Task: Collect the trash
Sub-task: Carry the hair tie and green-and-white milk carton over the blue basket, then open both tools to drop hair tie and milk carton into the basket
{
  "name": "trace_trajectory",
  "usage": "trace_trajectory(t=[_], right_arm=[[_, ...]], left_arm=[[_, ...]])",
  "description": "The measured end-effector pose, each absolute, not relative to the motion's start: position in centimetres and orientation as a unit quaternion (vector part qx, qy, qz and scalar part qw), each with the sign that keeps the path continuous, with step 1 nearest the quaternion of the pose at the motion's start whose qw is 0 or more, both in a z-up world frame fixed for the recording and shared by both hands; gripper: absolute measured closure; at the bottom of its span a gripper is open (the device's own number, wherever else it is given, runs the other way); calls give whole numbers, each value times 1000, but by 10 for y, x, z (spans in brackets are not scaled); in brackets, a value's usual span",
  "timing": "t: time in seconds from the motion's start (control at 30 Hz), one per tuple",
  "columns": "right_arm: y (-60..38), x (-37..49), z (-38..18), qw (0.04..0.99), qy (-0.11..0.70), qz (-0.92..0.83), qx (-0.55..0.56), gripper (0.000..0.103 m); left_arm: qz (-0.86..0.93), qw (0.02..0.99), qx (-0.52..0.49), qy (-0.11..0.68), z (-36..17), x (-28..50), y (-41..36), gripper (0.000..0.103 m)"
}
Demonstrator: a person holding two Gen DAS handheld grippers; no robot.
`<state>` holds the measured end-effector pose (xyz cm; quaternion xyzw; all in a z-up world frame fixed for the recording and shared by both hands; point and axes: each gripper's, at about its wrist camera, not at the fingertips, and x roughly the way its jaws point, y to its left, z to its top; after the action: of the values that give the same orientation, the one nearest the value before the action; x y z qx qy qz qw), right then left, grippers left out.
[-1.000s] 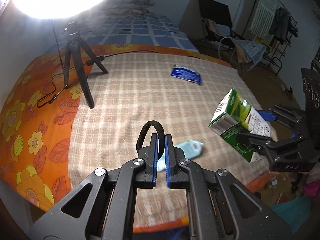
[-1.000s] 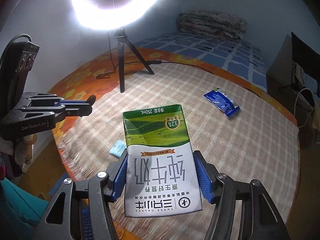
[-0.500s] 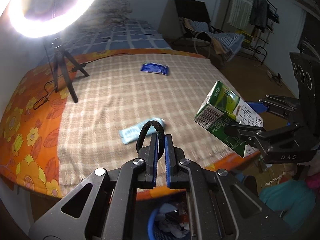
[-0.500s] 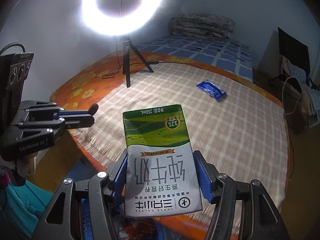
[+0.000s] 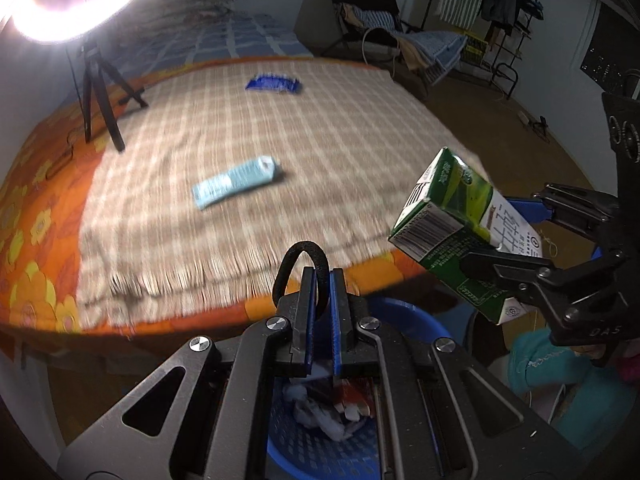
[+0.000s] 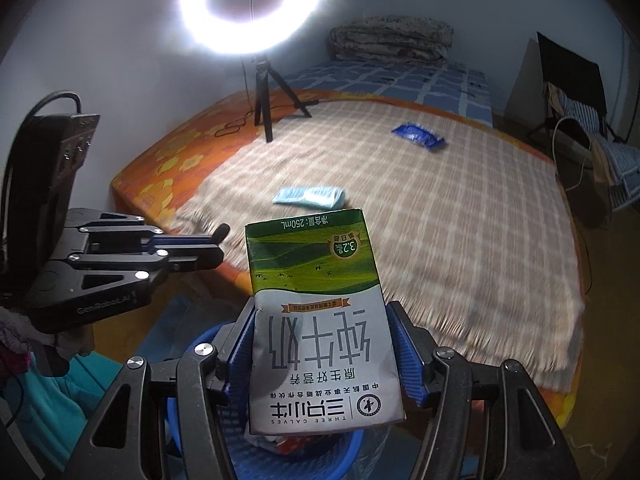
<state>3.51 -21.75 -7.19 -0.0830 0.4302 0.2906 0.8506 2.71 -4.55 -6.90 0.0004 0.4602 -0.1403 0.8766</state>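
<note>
Left tool (image 5: pixel 320 280) pinched tight on a black hair tie (image 5: pixel 301 276), loop poking up past the blue pads. Right tool (image 6: pixel 320 344) squeezed onto a green and white milk carton (image 6: pixel 320 320), one pad on each side, carton up in the air. Seen from the left wrist view too: right tool (image 5: pixel 516 240) at the right, milk carton (image 5: pixel 448 232) tilted, barcode end facing the bed. Seen from the right wrist view: left tool (image 6: pixel 200 246) at the left, with the black hair tie (image 6: pixel 221 233) sticking out at the tip.

Under both tools, a blue basket (image 5: pixel 408 312) on the floor just beside the bed edge, with crumpled trash (image 5: pixel 332 412) inside. Blue basket (image 6: pixel 208 334) also showing below the carton in the right wrist view.

On the bed, a checked blanket (image 5: pixel 340 140) over an orange flower sheet (image 5: pixel 36 216). Light blue wrapper (image 5: pixel 234 182) lying flat near the middle of the blanket. Dark blue packet (image 5: pixel 272 83) farther back, well apart from the wrapper. Both also in the right wrist view: light blue wrapper (image 6: pixel 308 195), dark blue packet (image 6: pixel 418 135).

Ring light (image 6: pixel 250 6) glowing bright on a black tripod (image 6: pixel 268 96) standing at the far left part of the bed. Folded quilt (image 6: pixel 390 40) at the far end.
</note>
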Motion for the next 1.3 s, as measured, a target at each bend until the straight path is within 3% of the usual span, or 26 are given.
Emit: trace_trajectory(t=[0.73,1.2,1.3], right_arm=[[-216,-10,-136,818,482,303,-82,39],[-221,-17,-161,803,509,299,-84,38],[-222,-17,-163,802,511,298,-83,34]], left_arm=[[-135,833,12,536,-146,-10,-52,99],[-129,820,22,558,-163,-7,-53,99],[-127,817,23,562,-165,-5,-54,98]])
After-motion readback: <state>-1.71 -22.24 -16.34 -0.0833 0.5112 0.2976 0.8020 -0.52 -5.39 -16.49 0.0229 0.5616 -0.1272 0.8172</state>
